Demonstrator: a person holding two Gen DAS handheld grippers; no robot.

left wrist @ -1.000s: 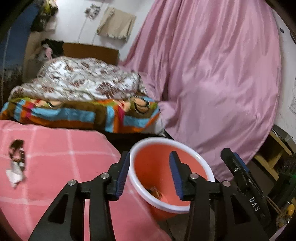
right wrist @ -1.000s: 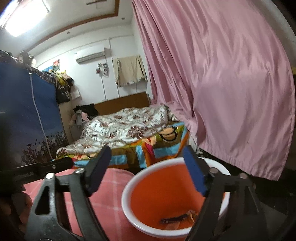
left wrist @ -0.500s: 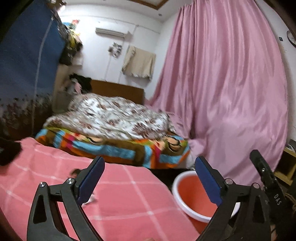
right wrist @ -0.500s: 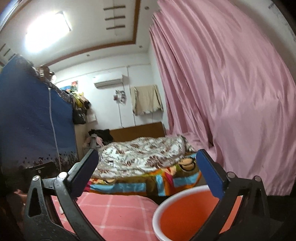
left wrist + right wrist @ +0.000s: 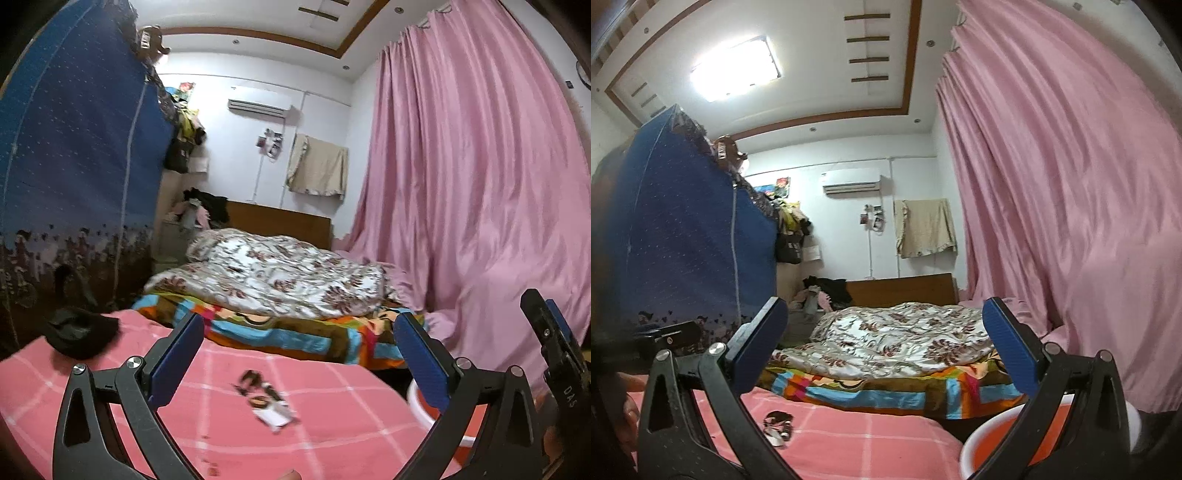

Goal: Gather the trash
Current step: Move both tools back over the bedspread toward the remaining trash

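A crumpled wrapper (image 5: 266,402), dark and white, lies on the pink checked blanket (image 5: 332,435). It also shows in the right wrist view (image 5: 777,428). My left gripper (image 5: 299,347) is open and empty, above and behind the wrapper. My right gripper (image 5: 886,339) is open and empty, raised over the blanket's edge. The orange bucket with a white rim (image 5: 997,443) stands low on the right; only part of its rim (image 5: 421,406) shows in the left wrist view. Its contents are hidden.
A dark cloth (image 5: 79,332) lies on the blanket at the far left. A bed with a floral quilt (image 5: 277,273) stands behind. A pink curtain (image 5: 480,184) hangs on the right and a blue wardrobe (image 5: 74,166) stands on the left.
Both grippers have lifted and tilted up away from the bucket. My left gripper's jaws have opened wide and it has swung left over the blanket, bringing the wrapper between its fingers.
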